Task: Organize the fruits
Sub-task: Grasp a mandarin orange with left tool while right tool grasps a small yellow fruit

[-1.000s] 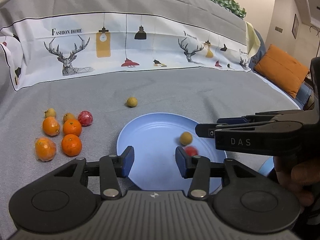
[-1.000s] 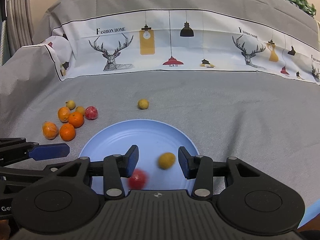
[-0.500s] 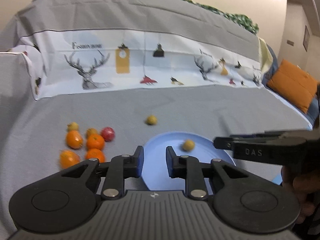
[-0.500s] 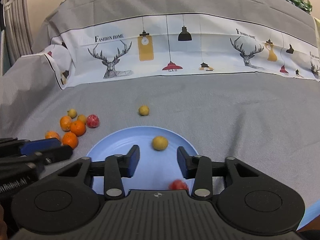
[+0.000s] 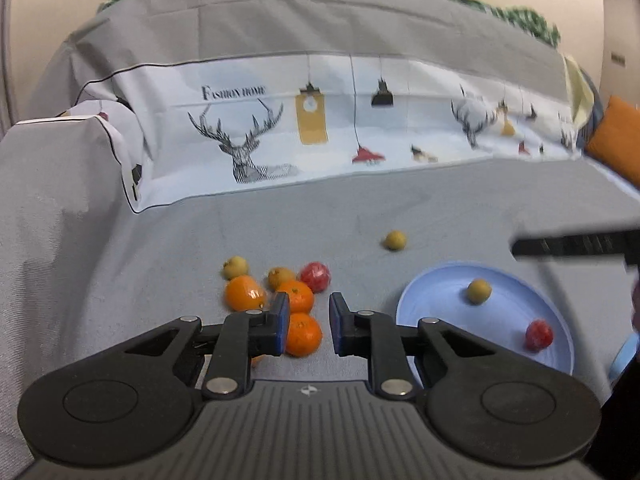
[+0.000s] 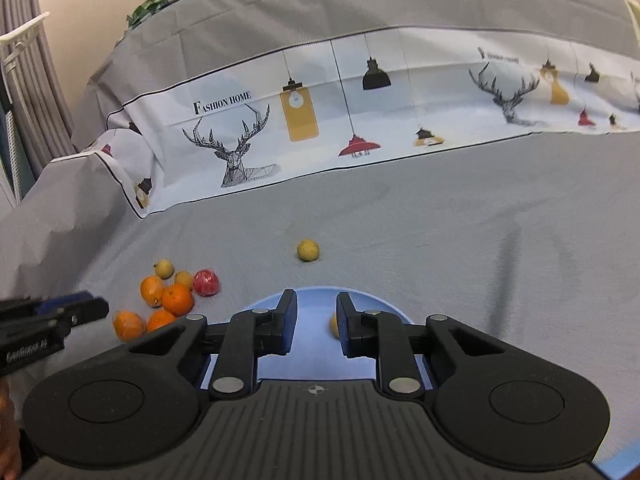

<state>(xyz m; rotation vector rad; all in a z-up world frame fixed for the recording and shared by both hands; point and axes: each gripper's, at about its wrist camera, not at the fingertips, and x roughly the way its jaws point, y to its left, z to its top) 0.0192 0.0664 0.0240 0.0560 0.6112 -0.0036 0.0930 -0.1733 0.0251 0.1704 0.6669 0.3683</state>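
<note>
1. Grey cloth (image 5: 400,208): soft surface, so expect round fruit to roll when nudged.
2. Blue plate (image 5: 436,320): one, right of the loose pile. It holds one yellow-brown fruit (image 5: 479,290) and one red fruit (image 5: 539,334).
3. Left gripper (image 5: 308,312): jaws narrow and empty, aimed at the pile.
4. Right gripper (image 6: 316,312): jaws just closed to a narrow gap, nothing between them, over the plate.
5. Likely step: fetch the next fruit. Widen the jaws fully before descending, centre them on the nearest orange (image 5: 304,334), and close gently.
6. Counts:
   - Oranges: four, all on the cloth.
   - Red fruits: two, one in the pile (image 5: 316,277).
   - Yellow-brown fruits: four, two in the pile and one lying apart (image 5: 395,240).
</note>
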